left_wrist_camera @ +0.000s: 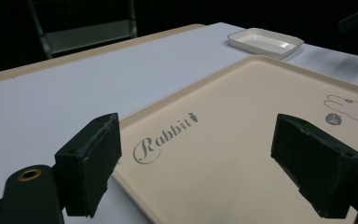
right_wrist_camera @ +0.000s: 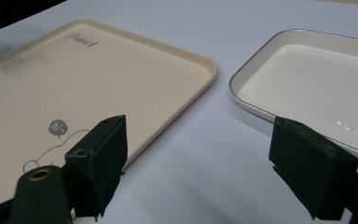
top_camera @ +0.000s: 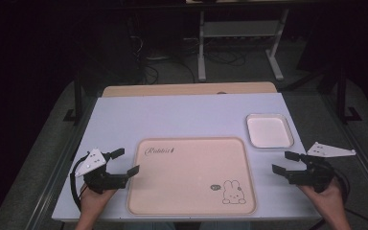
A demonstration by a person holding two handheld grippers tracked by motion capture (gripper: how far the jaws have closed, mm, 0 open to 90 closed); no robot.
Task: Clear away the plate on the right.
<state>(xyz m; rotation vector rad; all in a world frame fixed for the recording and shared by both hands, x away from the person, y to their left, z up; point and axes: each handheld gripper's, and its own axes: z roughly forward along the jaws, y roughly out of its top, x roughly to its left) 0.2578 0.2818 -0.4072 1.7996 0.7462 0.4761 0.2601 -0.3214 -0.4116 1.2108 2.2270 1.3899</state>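
A large beige tray (top_camera: 191, 191) with a rabbit drawing and the word "Rabbit" lies at the front middle of the white table; nothing lies on it. My left gripper (top_camera: 125, 162) hovers at the tray's left edge, open and holding nothing. In the left gripper view the tray (left_wrist_camera: 242, 135) stretches ahead between the wide-apart jaws of that gripper (left_wrist_camera: 212, 170). My right gripper (top_camera: 284, 163) is open to the right of the tray, just in front of a small white dish (top_camera: 269, 132). In the right gripper view, my right gripper (right_wrist_camera: 198, 170) points between the tray (right_wrist_camera: 74, 79) and the dish (right_wrist_camera: 317, 88).
The white table (top_camera: 172, 115) has a wooden strip along its far edge. Beyond it are a dark floor, cables and the legs of a metal stand (top_camera: 239, 43). Metal rails run along the table's left and right sides.
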